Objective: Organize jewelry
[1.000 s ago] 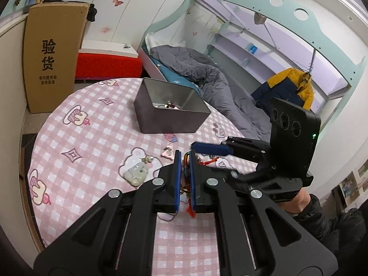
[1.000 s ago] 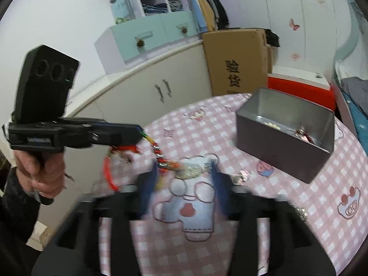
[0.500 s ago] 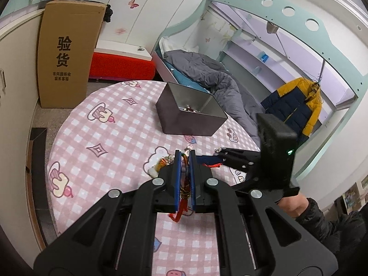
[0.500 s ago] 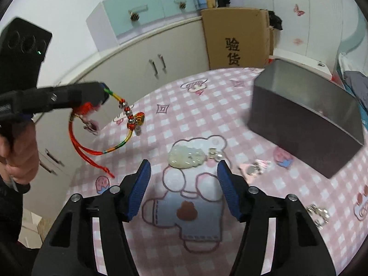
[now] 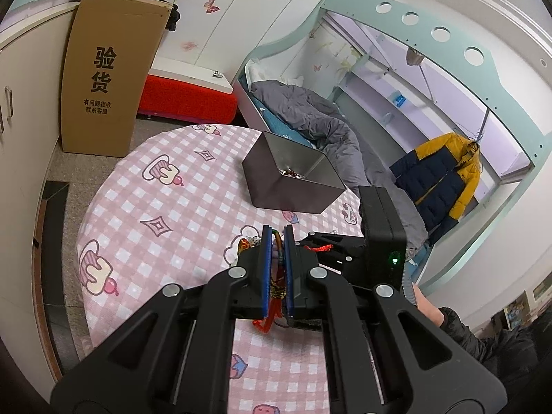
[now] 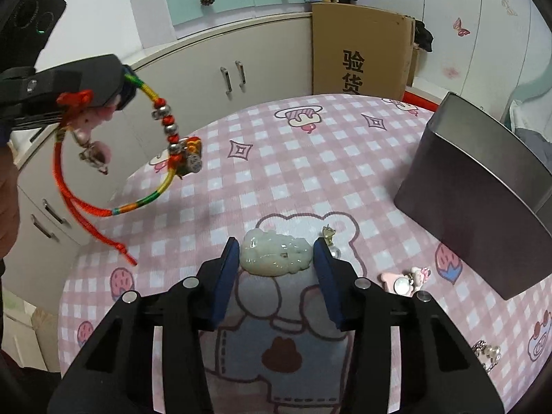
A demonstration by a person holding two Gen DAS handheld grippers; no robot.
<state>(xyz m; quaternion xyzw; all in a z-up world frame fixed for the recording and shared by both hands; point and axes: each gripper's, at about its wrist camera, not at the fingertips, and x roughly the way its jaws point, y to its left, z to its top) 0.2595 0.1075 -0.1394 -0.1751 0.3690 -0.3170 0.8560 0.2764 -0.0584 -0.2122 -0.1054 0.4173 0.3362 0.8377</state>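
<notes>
My left gripper [image 5: 277, 233] is shut on a colourful braided bracelet [image 5: 277, 258] with red cords, held high above the table; in the right wrist view the left gripper [image 6: 126, 91] shows at the upper left with the bracelet [image 6: 165, 158] and its beads dangling. My right gripper [image 6: 276, 252] is open, low over the table, its blue pads either side of a pale jade pendant [image 6: 274, 255]. The grey metal box [image 5: 293, 181] holds several pieces of jewelry; in the right wrist view the box [image 6: 479, 203] stands at the right.
The round table has a pink checked cloth [image 6: 293, 158]. An earring [image 6: 329, 234], a pink charm [image 6: 403, 277] and a silver piece [image 6: 486, 353] lie to the right of the pendant. A cardboard box [image 5: 103, 82], cupboards [image 6: 220, 79] and a bed [image 5: 310, 117] surround the table.
My left gripper has lifted the bracelet up and back from the table. My right gripper has come down and forward until its open fingers flank the jade pendant.
</notes>
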